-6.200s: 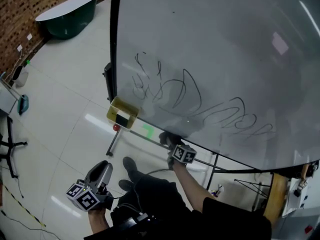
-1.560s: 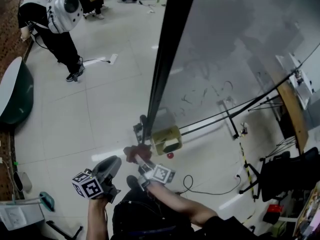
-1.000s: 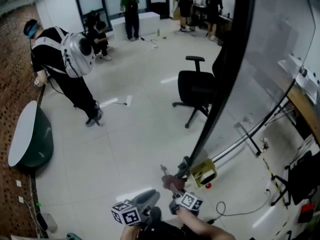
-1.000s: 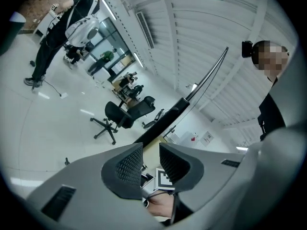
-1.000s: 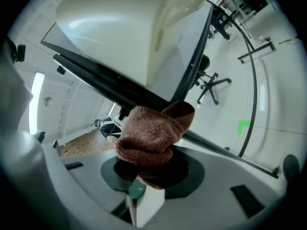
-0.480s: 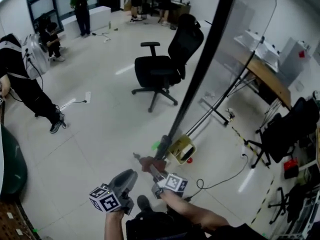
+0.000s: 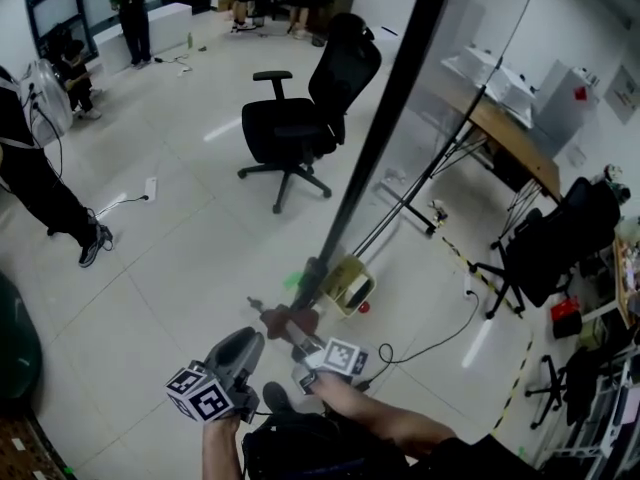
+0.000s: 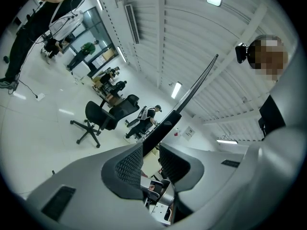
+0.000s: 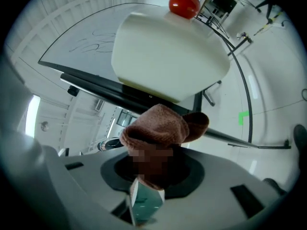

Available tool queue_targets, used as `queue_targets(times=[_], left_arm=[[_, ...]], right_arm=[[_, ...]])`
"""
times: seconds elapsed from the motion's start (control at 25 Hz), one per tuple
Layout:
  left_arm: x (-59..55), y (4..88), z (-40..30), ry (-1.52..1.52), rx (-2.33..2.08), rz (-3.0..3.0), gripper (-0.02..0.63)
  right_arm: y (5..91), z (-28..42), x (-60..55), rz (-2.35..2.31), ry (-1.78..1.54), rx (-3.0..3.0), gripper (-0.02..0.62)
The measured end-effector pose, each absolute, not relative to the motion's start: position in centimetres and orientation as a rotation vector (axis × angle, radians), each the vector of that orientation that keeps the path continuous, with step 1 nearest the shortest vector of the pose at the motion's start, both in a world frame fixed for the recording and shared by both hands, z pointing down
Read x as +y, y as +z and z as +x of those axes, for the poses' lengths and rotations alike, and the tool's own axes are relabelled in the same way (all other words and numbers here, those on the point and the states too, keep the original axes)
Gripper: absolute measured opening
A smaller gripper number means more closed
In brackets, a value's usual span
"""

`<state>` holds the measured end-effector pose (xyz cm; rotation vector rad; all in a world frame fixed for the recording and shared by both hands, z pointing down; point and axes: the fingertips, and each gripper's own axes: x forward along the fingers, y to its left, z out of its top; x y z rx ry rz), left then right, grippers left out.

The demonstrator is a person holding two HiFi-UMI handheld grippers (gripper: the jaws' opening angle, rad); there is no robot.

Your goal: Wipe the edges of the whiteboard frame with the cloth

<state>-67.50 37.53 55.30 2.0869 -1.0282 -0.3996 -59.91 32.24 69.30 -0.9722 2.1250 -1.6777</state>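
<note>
**Floor** [image 7: 190, 238]: pale tiles. A wide bare stretch lies left of the board, out to an office chair [image 7: 295, 118] and a person [image 7: 30, 173] at the left edge. Right of the board the room is tighter, with stand tubes, a cable [image 7: 440, 333] on the tiles and a bench [image 7: 510, 133] along the far right.

**Whiteboard** [image 9: 91, 40]: seen almost edge-on in the head view, with scribbles on its face. Its black frame [image 7: 378, 138] runs as one long side edge from the top of the head view down to a lower corner near the grippers.

**Box** [image 7: 349, 285]: cream, just beside that lower corner on the board's side, with a red ball [image 9: 184, 4] touching it.

**Right gripper** [image 7: 300, 336]: jaws clamped on the cloth, reaching toward the lower corner.

**Left gripper** [image 8: 151, 162]: jaws a narrow gap apart with nothing held. It sits low, left of the right gripper and clear of the frame.

**Cloth** [image 9: 160, 126]: brown and bunched, standing out of the right gripper's jaws. It is just beside the lower corner, in front of the black frame bar; contact cannot be told.

**Change:** six seconds ago the board stood face-on and the cloth was at its bottom edge, under the scribbles. The cloth is now at the corner by the side edge. Over the last half second both grippers have kept nearly the same places, and the left one has stayed idle throughout.
</note>
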Motion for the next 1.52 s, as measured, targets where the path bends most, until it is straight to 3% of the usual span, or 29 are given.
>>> queue_targets(times=[0.92, 1.52], left_arm=[[38.1, 50.7, -66.3, -0.452, -0.974, 2.201, 0.134], [38.0, 48.6, -64.7, -0.434, -0.945, 2.269, 0.135]], right_arm=[[58.1, -60.2, 29.7, -0.811, -1.306, 2.221, 0.127], [56.0, -60.2, 29.9, -0.787, -1.310, 2.197, 0.127]])
